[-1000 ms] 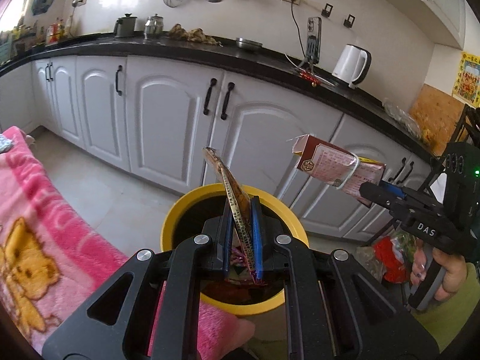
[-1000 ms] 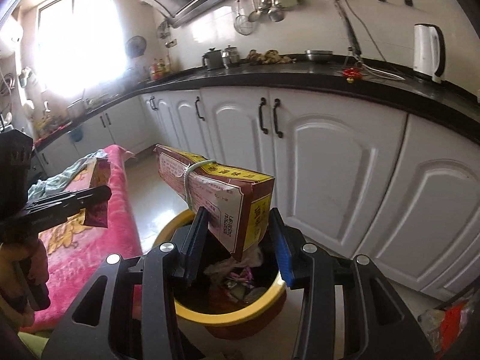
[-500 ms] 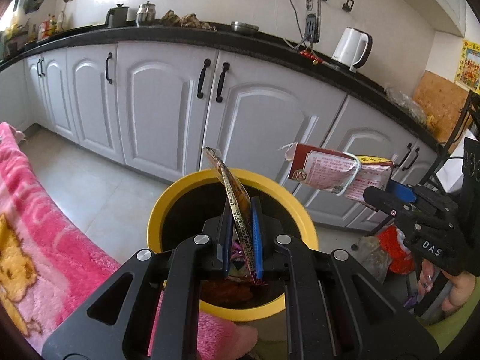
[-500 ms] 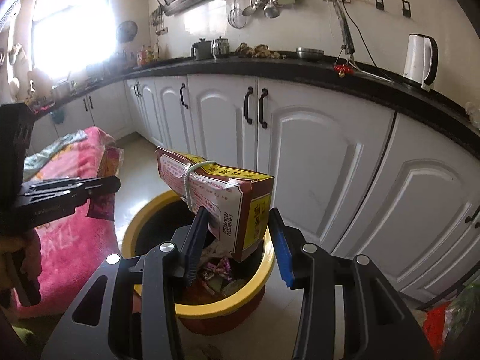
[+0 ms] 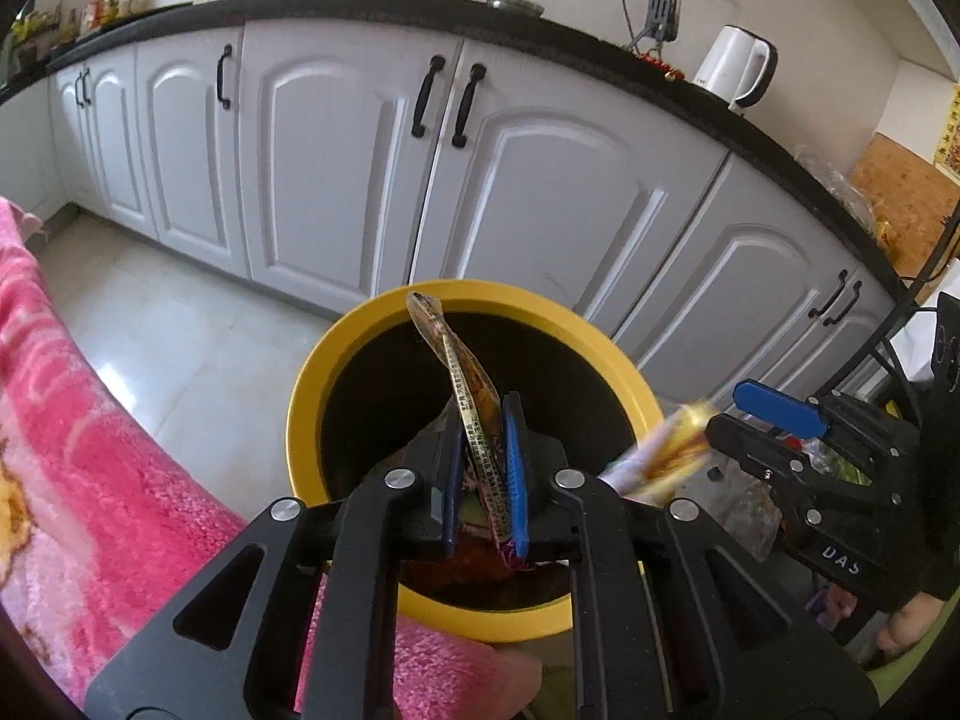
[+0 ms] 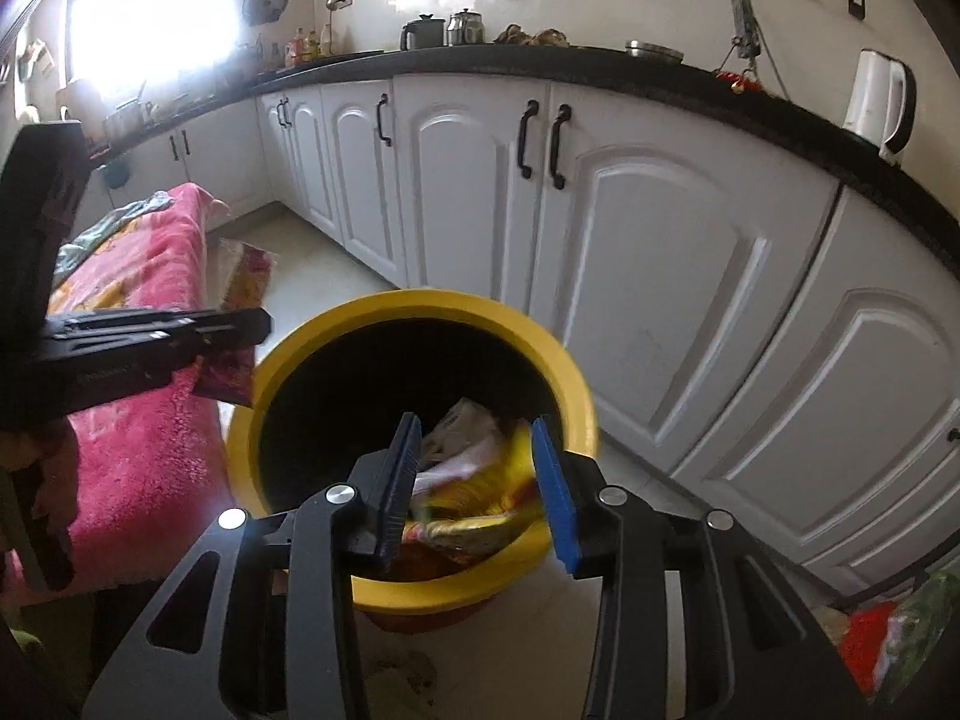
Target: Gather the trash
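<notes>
A yellow-rimmed trash bin stands on the floor by the cabinets; it also shows in the right wrist view. My left gripper is shut on a flat snack wrapper and holds it upright over the bin's mouth. My right gripper is open over the bin. The red and yellow carton is blurred between and below its fingers, dropping into the bin; it shows as a blur in the left wrist view.
White cabinets under a black counter run behind the bin. A pink blanket lies to the left. A white kettle stands on the counter. Red and green bags lie on the floor at right.
My right gripper has opened and let go of the carton, which now falls into the bin. Both grippers have come closer over the bin. The left still holds the wrapper.
</notes>
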Tool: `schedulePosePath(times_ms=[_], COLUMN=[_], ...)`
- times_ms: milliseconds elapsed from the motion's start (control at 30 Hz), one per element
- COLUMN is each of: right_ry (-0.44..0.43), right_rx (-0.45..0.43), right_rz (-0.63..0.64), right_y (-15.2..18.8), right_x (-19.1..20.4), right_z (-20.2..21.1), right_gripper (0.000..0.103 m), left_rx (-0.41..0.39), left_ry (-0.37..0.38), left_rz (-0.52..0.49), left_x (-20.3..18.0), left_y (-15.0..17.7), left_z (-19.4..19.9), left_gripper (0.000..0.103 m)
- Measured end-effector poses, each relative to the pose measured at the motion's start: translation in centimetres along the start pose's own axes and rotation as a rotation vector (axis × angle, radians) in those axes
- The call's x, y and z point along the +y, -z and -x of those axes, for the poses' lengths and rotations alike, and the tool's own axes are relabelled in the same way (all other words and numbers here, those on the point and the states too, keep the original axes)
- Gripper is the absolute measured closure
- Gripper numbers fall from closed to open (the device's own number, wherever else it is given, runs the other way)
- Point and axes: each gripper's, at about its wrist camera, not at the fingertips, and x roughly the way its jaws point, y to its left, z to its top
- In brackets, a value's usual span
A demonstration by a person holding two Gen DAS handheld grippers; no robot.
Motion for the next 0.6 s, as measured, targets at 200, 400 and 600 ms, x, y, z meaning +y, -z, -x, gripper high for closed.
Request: schedulePosePath(times_ms=[200,400,600], right_ry=[-0.030,-0.030,-0.035], right_rx=[0.009,0.011,0.007], right_rz=[-0.006,-0.007,-0.010], right_y=[-0.2,-0.5,-0.5], right_x=[0.5,0.3,0.3], right_z=[-0.4,0.4,1.1], right_gripper=[0.066,0.066,0.066], left_rx=[0.014,0.024,0.038], left_ry=[-0.010,-0.016,-0.037], left_rz=[0.015,0.029,0.034], left_x=[0.5,0.6,0.7], left_y=[0.1,-0.1,-0.4], left_z=[-0.3,0.0,0.9], left_gripper=[0.079,0.056,0.045])
